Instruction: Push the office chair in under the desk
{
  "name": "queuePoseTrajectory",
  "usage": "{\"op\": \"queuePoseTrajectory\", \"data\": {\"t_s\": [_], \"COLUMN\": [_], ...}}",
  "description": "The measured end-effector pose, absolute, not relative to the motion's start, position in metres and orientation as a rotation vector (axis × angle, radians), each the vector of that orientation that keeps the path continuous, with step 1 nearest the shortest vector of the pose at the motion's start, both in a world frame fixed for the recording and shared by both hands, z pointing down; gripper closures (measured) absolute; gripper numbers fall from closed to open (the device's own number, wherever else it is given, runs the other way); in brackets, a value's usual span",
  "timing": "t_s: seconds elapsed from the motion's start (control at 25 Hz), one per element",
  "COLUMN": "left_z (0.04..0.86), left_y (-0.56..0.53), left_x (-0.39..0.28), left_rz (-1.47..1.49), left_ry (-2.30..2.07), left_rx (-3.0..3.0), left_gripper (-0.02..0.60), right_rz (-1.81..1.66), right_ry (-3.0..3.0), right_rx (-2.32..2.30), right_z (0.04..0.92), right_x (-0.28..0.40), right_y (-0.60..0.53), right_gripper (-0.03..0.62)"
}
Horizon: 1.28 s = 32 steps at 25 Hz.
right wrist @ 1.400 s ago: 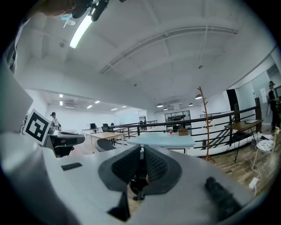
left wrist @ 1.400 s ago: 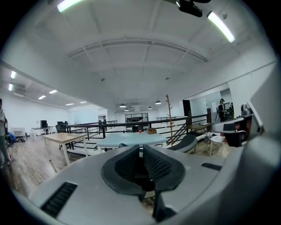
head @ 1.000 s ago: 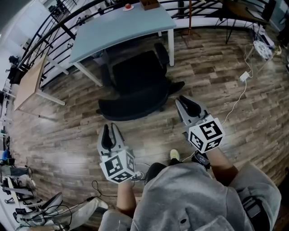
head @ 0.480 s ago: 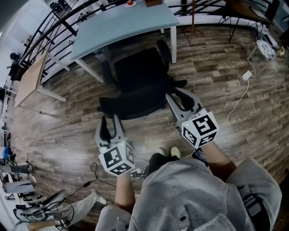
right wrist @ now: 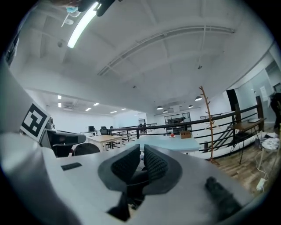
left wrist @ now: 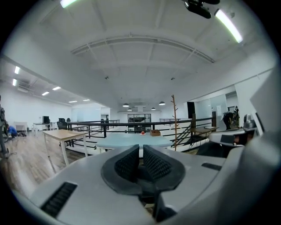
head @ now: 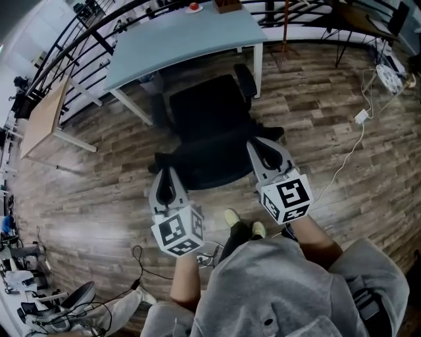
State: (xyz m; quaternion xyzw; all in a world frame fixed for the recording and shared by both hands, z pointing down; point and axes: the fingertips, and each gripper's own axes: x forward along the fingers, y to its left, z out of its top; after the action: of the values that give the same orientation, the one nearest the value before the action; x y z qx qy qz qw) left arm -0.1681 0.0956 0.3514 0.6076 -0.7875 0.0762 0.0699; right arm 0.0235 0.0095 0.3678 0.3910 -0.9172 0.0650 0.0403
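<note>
The black office chair [head: 209, 118] stands in front of the light blue desk [head: 177, 39], with its seat partly under the desk edge and its curved backrest [head: 210, 168] toward me. My left gripper [head: 164, 172] sits at the backrest's left end. Its jaws are closing and hold nothing. My right gripper [head: 256, 143] is at the backrest's right end with its pads together and empty. I cannot tell whether either tip touches the chair. In the gripper views the left gripper [left wrist: 141, 147] and right gripper [right wrist: 141, 150] both point at the desk [left wrist: 131, 140] [right wrist: 175, 142].
A wooden table [head: 43, 122] stands to the left and a black railing [head: 99, 36] runs behind the desk. A red object [head: 193, 7] and a small box [head: 227, 6] sit on the desk. A white cable with an adapter [head: 360, 117] lies on the floor at right. My feet [head: 231, 217] are behind the chair.
Both grippers have come forward to the ends of the chair's backrest, and I have stepped closer. The chair keeps about the same place at the desk.
</note>
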Motion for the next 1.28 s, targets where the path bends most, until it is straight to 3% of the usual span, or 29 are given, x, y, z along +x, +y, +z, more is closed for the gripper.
{"op": "queuePoseTrajectory", "data": {"t_s": [0.6, 1.28], "left_z": [0.351, 0.355], "left_y": [0.066, 0.004], "left_x": [-0.185, -0.214], "left_rz": [0.319, 0.231], "left_ry": [-2.387, -2.255], "left_rx": [1.898, 2.031], "left_gripper": [0.546, 0.546], "right_rz": [0.053, 0.093], "right_ry": [-2.751, -2.787], "right_rx": [1.255, 1.221], "right_z": [0.361, 0.365], "right_x": [0.000, -0.046], "right_y": [-0.006, -0.064], "right_gripper": [0.548, 0.548]}}
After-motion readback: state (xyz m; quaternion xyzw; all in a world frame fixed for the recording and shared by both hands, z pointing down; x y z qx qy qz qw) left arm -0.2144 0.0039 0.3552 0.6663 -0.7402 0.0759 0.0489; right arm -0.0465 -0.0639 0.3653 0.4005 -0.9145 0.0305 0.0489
